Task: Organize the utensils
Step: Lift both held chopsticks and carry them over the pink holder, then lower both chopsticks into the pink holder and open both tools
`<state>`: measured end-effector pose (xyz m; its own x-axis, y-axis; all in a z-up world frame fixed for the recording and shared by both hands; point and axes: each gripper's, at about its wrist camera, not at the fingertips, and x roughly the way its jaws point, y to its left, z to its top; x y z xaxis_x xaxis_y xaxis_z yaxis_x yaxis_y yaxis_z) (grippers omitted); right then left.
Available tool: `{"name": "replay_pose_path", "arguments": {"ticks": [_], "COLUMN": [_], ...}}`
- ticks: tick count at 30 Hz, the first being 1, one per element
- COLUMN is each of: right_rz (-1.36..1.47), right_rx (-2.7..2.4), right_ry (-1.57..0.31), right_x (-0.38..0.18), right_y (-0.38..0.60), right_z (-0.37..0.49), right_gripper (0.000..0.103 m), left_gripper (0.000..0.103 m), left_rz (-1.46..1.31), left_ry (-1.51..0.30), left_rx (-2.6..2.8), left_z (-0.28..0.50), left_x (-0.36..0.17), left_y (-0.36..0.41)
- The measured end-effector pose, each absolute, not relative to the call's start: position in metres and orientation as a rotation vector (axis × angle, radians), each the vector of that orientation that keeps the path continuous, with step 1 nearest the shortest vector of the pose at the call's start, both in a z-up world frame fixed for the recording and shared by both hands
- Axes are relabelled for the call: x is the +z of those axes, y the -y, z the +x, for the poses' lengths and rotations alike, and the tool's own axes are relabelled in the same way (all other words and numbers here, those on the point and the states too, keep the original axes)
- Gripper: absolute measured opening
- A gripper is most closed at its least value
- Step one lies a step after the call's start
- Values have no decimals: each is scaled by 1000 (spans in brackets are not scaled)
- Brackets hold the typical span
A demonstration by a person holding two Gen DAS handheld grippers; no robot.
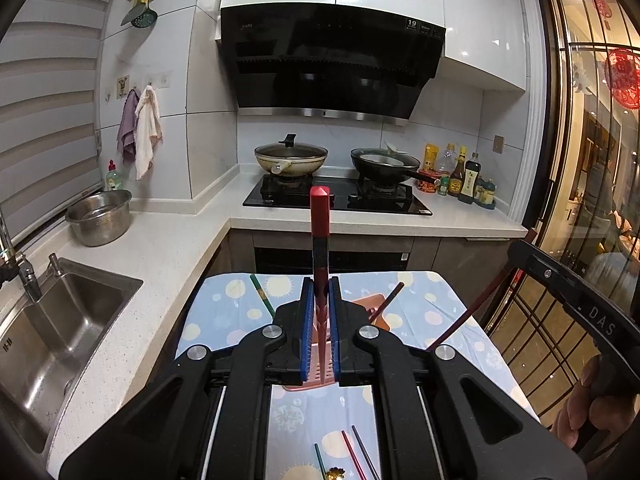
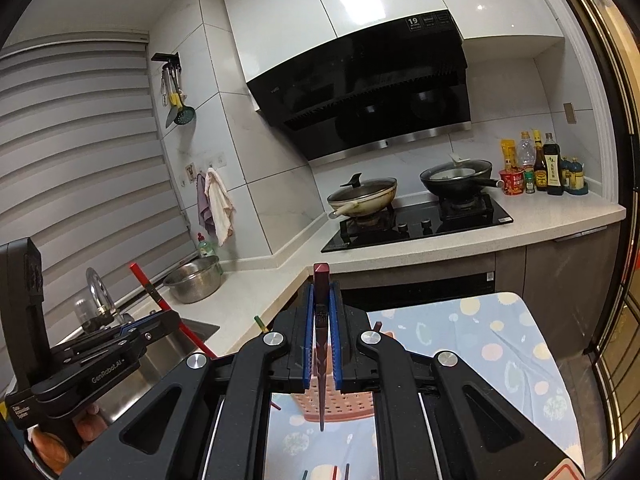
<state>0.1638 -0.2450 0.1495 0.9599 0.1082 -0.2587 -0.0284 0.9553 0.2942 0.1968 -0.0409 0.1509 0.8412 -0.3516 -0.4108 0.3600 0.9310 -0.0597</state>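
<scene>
1. A red chopstick (image 1: 320,216) is held upright in the clamped left gripper (image 1: 321,300), above the patterned table (image 1: 420,288).
2. A dark maroon chopstick (image 2: 321,280) is pinched likewise in the right gripper (image 2: 321,308).
3. The carrying step appears to be in hand; the pink perforated holder (image 2: 340,408) lies just below.
4. Next, each tip would need lowering into the holder, where chopsticks already stand, before release.
5. More chopsticks (image 1: 352,456) lie loose on the table.

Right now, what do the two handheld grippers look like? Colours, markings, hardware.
Both match: the left gripper and right gripper are matte black plastic with blue ribbed pads inside the fingers, round silver pivot bolts on the linkage arms, triangular cutouts and pale guide rods. The left one's side, seen from the right wrist, carries white "GenRobot.AI" lettering. No cables or sleeves visible.
</scene>
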Motion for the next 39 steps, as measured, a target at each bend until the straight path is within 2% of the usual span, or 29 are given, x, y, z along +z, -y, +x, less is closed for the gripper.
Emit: {"name": "replay_pose_path", "arguments": {"ticks": [9, 17, 39], "right_rz": [292, 289, 302], "right_rx": [30, 16, 25], "right_ry": [-214, -208, -384], "right_x": [173, 174, 104], "right_y": [257, 259, 244], "right_z": [198, 237, 315], "right_gripper": [7, 7, 7], "left_gripper": [7, 7, 7], "left_rz": [1, 13, 23], "left_ry": [-381, -396, -543], "left_rx": [-361, -346, -312], "left_z": [227, 255, 311], "left_x": [176, 173, 114], "left_y": [44, 51, 56]}}
